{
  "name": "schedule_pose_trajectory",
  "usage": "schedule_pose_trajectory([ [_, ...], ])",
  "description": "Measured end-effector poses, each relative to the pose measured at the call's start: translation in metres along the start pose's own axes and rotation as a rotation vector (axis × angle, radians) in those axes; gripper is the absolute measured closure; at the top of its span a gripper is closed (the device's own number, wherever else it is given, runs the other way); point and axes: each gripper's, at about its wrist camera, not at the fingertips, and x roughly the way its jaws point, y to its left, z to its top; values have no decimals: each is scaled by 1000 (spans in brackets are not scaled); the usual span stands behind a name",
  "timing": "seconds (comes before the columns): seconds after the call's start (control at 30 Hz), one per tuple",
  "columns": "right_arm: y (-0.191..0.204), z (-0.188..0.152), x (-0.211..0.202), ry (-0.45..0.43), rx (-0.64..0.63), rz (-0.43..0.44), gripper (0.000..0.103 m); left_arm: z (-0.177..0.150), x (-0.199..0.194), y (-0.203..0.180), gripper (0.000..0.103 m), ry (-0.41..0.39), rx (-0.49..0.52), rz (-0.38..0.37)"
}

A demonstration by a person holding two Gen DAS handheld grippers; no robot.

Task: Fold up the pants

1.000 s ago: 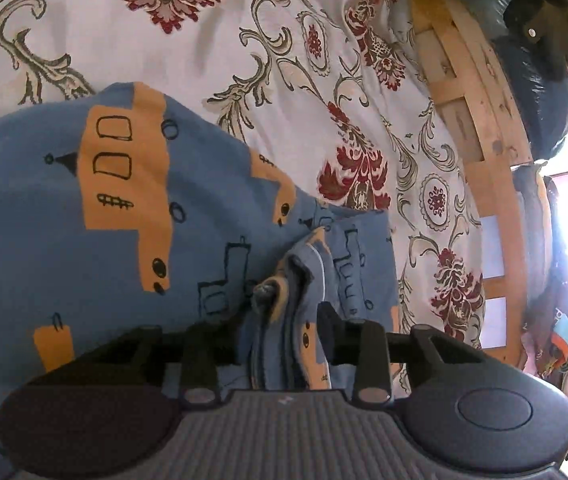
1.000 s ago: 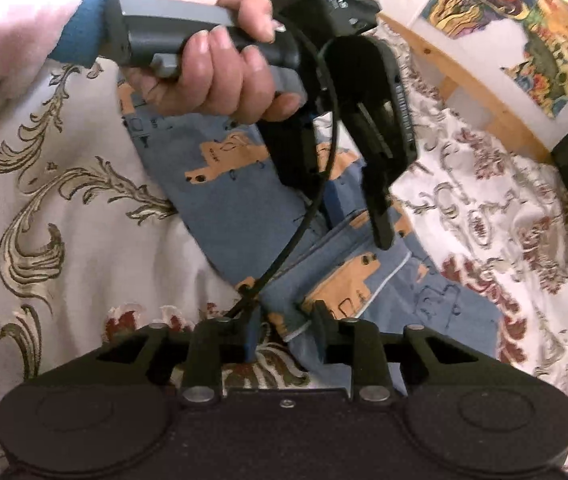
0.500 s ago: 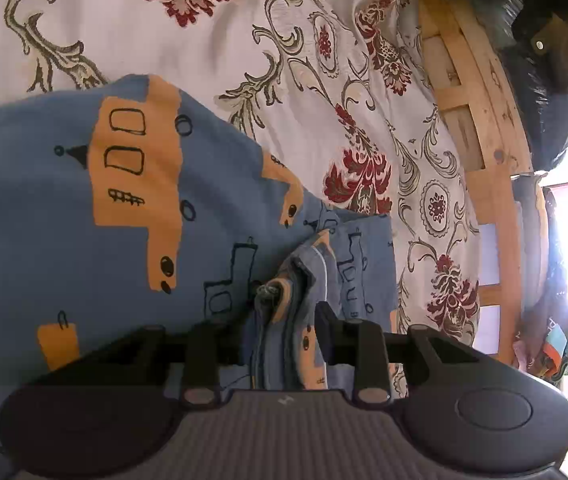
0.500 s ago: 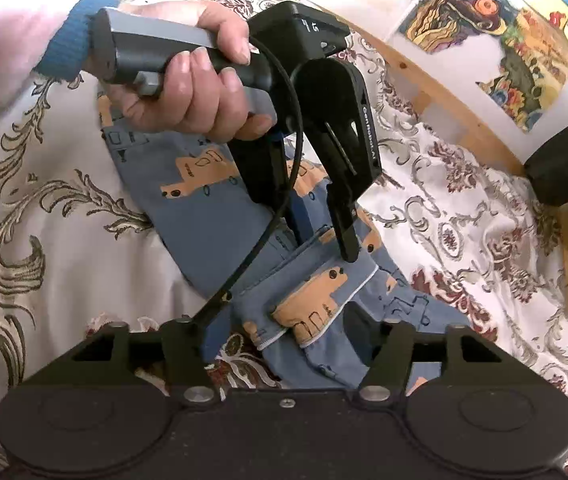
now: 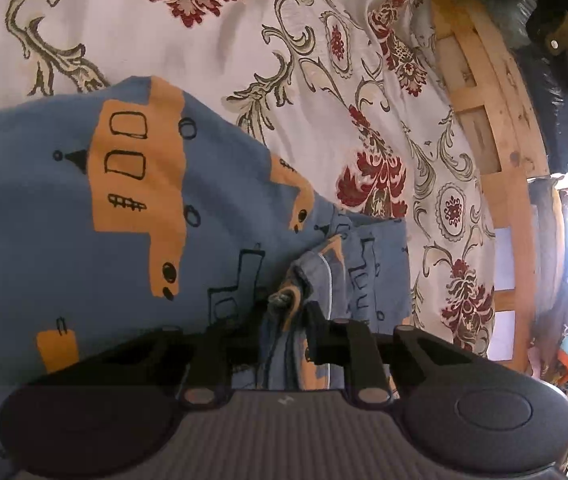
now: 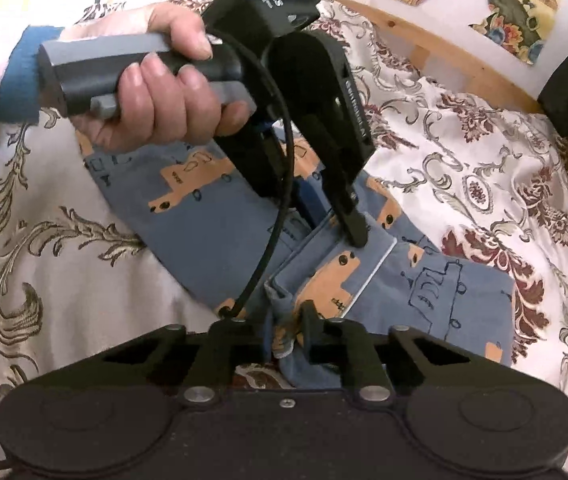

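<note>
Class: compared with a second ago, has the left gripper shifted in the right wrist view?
Yes. The left gripper has moved right and down across the pants, ending closer to the right gripper.

Bed with wooden frame [image 5: 520, 216], covered by cream bedspread [image 5: 244, 40] patterned with red floral medallions and olive scrolls; blue pants [image 5: 44, 208] with orange truck print lying directly on bedspread, partly folded

pants [image 6: 220, 220] on bedspread [image 6: 464, 152]; wooden rail [image 5: 516, 200] along bedspread's far edge.
</note>
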Motion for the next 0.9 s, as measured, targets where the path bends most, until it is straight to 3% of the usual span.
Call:
schedule_pose_trajectory([
  [0.13, 3, 2, -6, -34, -7, -8, 92, -1, -4, -4, 90, -10, 16, -7],
  [0.57, 15, 18, -14, -75, -18, 19, 93, -9, -30, 2, 92, -32, 13, 22],
  [0.9, 46, 41, -3, -95, -52, 65, 93, -12, -70, 12, 92, -67, 34, 116],
])
